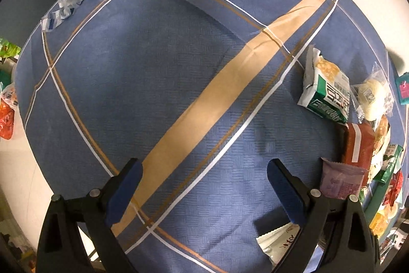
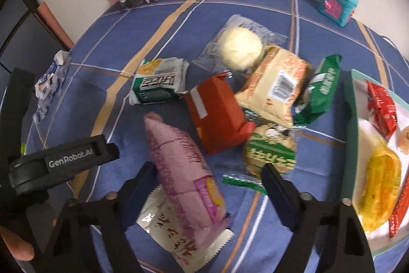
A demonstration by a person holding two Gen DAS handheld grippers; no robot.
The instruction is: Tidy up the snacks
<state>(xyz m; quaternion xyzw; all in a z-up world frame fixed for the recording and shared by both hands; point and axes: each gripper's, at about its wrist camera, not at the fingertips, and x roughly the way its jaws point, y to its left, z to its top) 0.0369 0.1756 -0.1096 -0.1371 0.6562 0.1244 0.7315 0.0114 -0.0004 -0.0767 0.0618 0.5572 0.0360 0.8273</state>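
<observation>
Right gripper (image 2: 207, 186), jaws apart, straddles pink packet (image 2: 184, 160); should clamp packet's middle, lift clear, carry to tray (image 2: 351, 134) at tablecloth's right edge. Left gripper (image 1: 204, 183) jaws apart, empty.

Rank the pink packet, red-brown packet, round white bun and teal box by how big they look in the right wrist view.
1. pink packet, though it lies nearest the camera
2. red-brown packet
3. round white bun
4. teal box, farthest back, so its true size is unsure
</observation>
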